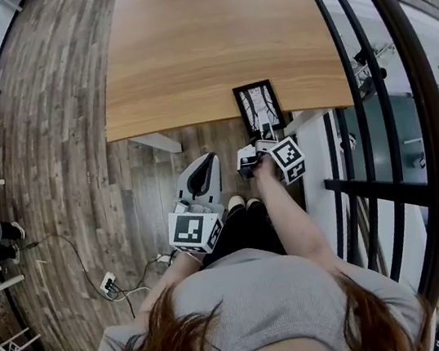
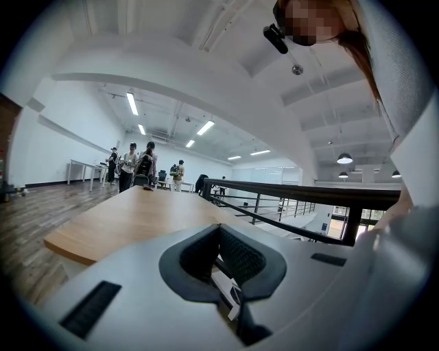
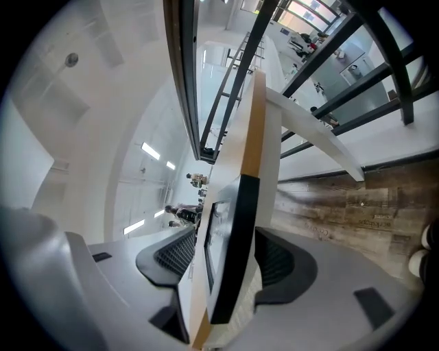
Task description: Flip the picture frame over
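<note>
Biggest thing here is the tabletop (image 1: 206, 40), bare wood except for the picture frame (image 1: 259, 106). The frame lies flat at the near edge, close to the near right corner, with its near end poking out past that edge. A black railing (image 1: 383, 62) runs just beyond the right edge. The frame is picture side up in the head view, so I can't honestly tell whether that's the start face or the finished one. My right gripper (image 1: 260, 146) is at that overhanging end with its jaws spread wide. The frame sits between them, but the pads (image 3: 175, 255) aren't pressing on it, so it's released, not gripped. My left gripper (image 1: 206, 163) hangs low by my body, well short of the table, clenched on nothing. If the flip is still to do, I reckon the next move is to pinch the overhanging end, lift it clear and roll my wrist. Only the right gripper view shows the gap between pads and frame — the head view can't. Only the left gripper view catches the people (image 2: 134, 164) standing far across the room.
</note>
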`<state>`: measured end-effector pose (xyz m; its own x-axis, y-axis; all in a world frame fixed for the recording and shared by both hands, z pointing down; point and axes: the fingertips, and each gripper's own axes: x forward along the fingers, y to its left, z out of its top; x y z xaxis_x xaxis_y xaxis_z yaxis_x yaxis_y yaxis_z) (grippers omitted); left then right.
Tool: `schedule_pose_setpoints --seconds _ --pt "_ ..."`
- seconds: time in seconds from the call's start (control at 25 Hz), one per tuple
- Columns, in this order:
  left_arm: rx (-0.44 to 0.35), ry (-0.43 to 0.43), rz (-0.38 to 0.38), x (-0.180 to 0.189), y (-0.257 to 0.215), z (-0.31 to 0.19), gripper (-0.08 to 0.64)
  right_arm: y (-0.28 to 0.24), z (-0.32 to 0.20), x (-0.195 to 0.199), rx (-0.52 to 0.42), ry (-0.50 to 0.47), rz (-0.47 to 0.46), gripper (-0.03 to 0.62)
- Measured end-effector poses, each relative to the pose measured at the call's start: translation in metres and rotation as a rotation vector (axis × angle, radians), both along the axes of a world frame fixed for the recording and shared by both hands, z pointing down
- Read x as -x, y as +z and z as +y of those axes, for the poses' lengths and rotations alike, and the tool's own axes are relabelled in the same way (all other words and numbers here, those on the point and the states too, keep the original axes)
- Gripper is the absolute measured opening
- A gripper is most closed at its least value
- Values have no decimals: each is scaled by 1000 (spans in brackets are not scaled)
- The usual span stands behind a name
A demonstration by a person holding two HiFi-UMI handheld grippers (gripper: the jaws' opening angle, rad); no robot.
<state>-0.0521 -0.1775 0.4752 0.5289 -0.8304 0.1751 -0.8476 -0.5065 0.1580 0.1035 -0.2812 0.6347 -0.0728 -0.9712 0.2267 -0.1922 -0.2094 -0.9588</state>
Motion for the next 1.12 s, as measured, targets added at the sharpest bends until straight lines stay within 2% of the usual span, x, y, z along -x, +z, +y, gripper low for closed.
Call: schedule_pose_setpoints --seconds 0.2,0.36,0.52,0.68,0.84,0.92,1.0,1.12 --pt "26 10 3 -4 9 -2 5 -10 24 5 -13 -90 64 258" --pt "17 6 15 -8 8 -8 5 -19 48 -11 -8 -91 105 258" --pt "-31 18 36 -19 -8 -17 6 -71 52 -37 -94 -99 230 258" --pt "-83 36 79 -35 -38 -22 6 -181 40 -50 -277 -114 477 256" --pt "-133 60 105 -47 -75 -24 6 -285 47 -31 -544 -158 734 256" --pt "-154 60 114 -48 -90 -25 5 -313 54 -14 -630 -200 887 255" --pt "-182 54 121 -45 -105 -24 5 -325 61 3 -667 -243 1010 255" --pt "-234 51 126 -42 -127 -21 5 -337 70 23 -725 -282 1083 254"
